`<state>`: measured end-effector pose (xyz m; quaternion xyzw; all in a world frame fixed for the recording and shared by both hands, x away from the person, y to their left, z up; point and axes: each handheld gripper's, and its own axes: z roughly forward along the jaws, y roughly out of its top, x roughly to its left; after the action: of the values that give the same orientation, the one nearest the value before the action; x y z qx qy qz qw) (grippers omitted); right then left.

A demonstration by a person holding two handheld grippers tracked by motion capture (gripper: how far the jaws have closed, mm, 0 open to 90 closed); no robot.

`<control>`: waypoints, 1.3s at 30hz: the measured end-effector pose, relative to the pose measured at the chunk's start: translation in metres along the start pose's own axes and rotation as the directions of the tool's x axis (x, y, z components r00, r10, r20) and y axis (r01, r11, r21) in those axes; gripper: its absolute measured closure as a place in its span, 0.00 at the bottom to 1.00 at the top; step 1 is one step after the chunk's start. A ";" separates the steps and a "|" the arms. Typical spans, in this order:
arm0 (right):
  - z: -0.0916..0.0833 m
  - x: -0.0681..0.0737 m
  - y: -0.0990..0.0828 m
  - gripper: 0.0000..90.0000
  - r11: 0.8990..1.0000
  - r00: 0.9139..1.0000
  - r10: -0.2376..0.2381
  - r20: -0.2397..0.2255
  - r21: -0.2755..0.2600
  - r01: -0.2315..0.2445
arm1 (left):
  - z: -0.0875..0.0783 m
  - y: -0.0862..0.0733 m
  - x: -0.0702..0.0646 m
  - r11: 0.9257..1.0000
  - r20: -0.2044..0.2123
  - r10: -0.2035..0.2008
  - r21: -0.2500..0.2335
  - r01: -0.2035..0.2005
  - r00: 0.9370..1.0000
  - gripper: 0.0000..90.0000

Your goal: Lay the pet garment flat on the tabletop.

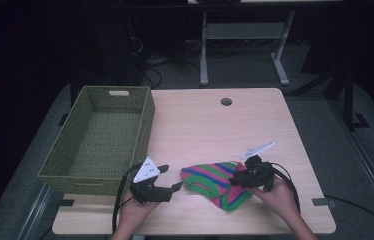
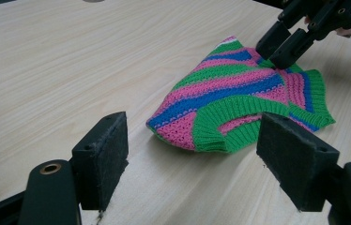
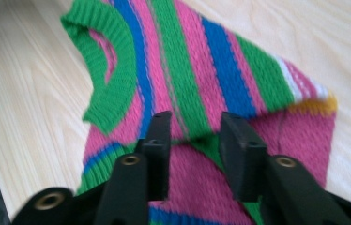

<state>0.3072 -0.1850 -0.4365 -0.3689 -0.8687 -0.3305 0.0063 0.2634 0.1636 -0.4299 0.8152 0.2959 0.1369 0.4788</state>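
A pale wooden desk (image 1: 210,125) carries an olive woven basket (image 1: 100,137) along its left side, with a small striped knitted sweater (image 1: 215,182) lying flat near the front edge, well apart from the basket's inside but only a short way from its near right corner. The sweater, banded in pink, green and blue with green ribbed cuffs and collar, lies between the two hand-held tools. The right gripper (image 1: 240,176) stands over the garment's right portion, its jaws partly closed and straddling a raised ridge of knit at a fold, though whether the pads are already pinching the fabric cannot be told for certain from its own view (image 3: 190,136). The left gripper (image 1: 175,186) waits just beside the sweater's left edge, jaws wide apart and holding nothing; its own view shows the green ribbed opening (image 2: 230,124) directly ahead between the pads. To do this step well, the right jaws should likely close on both layers at the fold rather than on a single loose thread, while the left jaws slide low along the desk and take the ribbed edge squarely, so the garment lifts evenly and does not sag or unfold on its way toward the basket.
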 end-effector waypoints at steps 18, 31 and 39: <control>0.002 -0.004 -0.015 0.85 0.998 0.998 -0.036 -0.046 0.043 0.038 | 0.001 0.000 0.000 1.000 0.002 0.000 0.005 0.000 1.000 0.28; 0.006 0.010 -0.013 0.88 0.993 0.992 -0.101 -0.074 0.046 0.104 | 0.001 0.000 0.000 1.000 0.002 0.000 0.004 0.000 1.000 0.28; 0.005 0.025 -0.006 0.78 0.983 0.978 -0.184 -0.099 -0.004 0.184 | 0.001 0.000 -0.001 1.000 0.002 0.002 0.009 -0.002 1.000 0.28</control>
<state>0.2858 -0.1694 -0.4372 -0.2701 -0.8986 -0.3452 0.0197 0.2634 0.1623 -0.4310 0.8177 0.2952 0.1352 0.4753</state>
